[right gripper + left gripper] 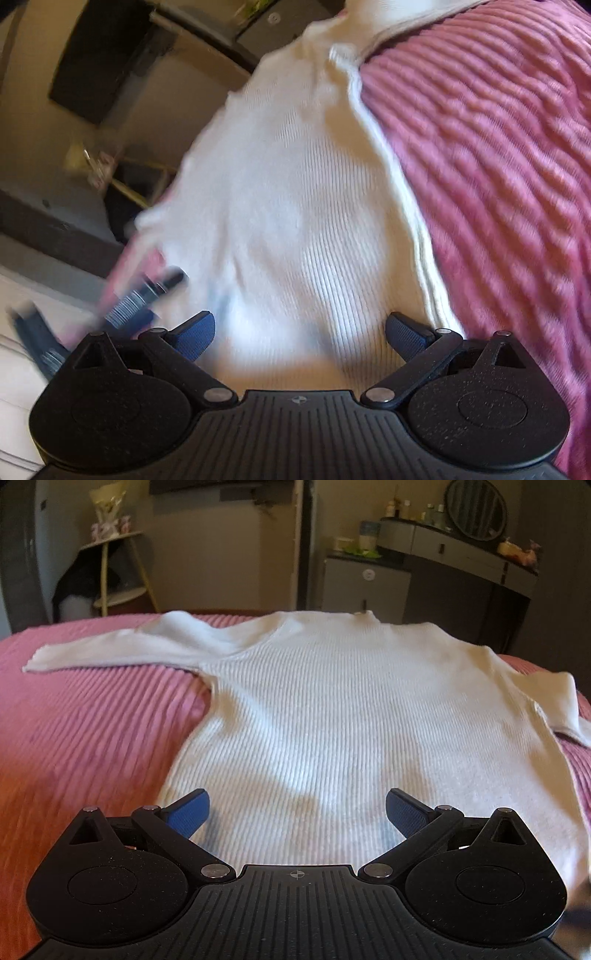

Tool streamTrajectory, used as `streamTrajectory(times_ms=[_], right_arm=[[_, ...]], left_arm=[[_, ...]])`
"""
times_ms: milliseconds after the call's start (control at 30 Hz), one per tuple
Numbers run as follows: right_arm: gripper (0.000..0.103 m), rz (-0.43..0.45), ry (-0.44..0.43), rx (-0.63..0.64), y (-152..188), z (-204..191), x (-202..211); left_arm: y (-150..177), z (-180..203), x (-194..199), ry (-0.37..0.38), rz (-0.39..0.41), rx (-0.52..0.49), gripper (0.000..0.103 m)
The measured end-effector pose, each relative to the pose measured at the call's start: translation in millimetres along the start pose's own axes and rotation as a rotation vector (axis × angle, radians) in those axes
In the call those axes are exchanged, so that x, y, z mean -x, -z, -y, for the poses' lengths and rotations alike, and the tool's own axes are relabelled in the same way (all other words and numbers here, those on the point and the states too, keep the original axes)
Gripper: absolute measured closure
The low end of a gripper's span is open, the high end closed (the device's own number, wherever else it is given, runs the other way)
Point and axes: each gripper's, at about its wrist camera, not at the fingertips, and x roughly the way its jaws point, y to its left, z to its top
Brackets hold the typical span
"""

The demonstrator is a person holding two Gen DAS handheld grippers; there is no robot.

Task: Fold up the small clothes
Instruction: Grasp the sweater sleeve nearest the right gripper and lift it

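Now we should grab the white sweater (332,709) by its bottom edge, pinching only cloth, not the pink blanket (92,738). Our left gripper (297,812) and right gripper (299,332) both have fingers spread wide, holding nothing. It lies flat on the blanket, just in front of both.
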Motion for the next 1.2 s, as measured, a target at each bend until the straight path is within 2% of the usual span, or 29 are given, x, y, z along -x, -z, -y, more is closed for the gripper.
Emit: streamTrajectory(times_ms=[67,133,200,233,267,300,433,533,600,667,700,800,900,1067,1200], right_arm=[[0.009,0.17,0.002,-0.044,-30.6,11.3,20.9],[0.015,0.313,0.05,-0.101,-64.2,30.7,37.0],[0.031,0.427,0.117,-0.178,-98.6,59.6,47.0],[0.048,0.461,0.169,-0.227,-112.3,73.0,48.8],[0.061,0.49,0.218,-0.288,-126.9,89.3,49.9],[0.064,0.512,0.241,-0.334,-138.4,103.1,50.0],[0.066,0.596,0.322,-0.451,-165.7,138.5,43.6],[0.067,0.628,0.334,-0.471,-180.1,146.5,31.3],[0.072,0.64,0.339,-0.464,-188.5,148.8,23.3],[0.096,0.641,0.352,-0.462,-194.8,149.8,22.8],[0.096,0.644,0.367,-0.449,-195.2,147.3,25.6],[0.096,0.694,0.438,-0.262,-201.4,117.7,35.7],[0.096,0.74,0.489,0.058,-191.8,46.4,40.9],[0.096,0.714,0.37,0.571,-142.1,-79.1,15.4],[0.096,0.576,0.215,0.815,-91.4,-154.0,-40.3]], left_arm=[[3.7,-2.4,-3.6,-0.02,0.007,-0.012,0.0],[6.1,-4.4,-8.5,-0.017,-0.003,-0.007,0.0],[7.9,-5.2,-13.2,-0.006,-0.016,-0.008,0.0],[8.2,-4.6,-14.8,-0.009,-0.017,-0.014,0.0],[9.0,-3.9,-16.2,-0.014,-0.018,-0.024,0.0],[9.7,-3.0,-16.8,-0.015,-0.017,-0.032,0.0],[11.6,-3.3,-19.9,-0.01,-0.015,-0.032,0.0],[13.5,-3.4,-22.5,-0.011,-0.02,-0.023,0.0],[14.8,-2.5,-23.1,-0.014,-0.019,-0.022,0.0],[15.5,-3.4,-22.9,-0.013,-0.02,-0.01,0.0],[15.9,-4.2,-23.1,-0.011,-0.023,0.0,0.0],[15.2,-7.4,-23.5,-0.001,-0.028,0.021,0.0],[16.2,-6.7,-23.1,-0.006,-0.021,0.022,0.0],[15.1,-6.0,-22.0,-0.011,-0.023,0.016,0.0],[15.4,-9.1,-19.7,0.003,-0.03,0.022,0.0]])
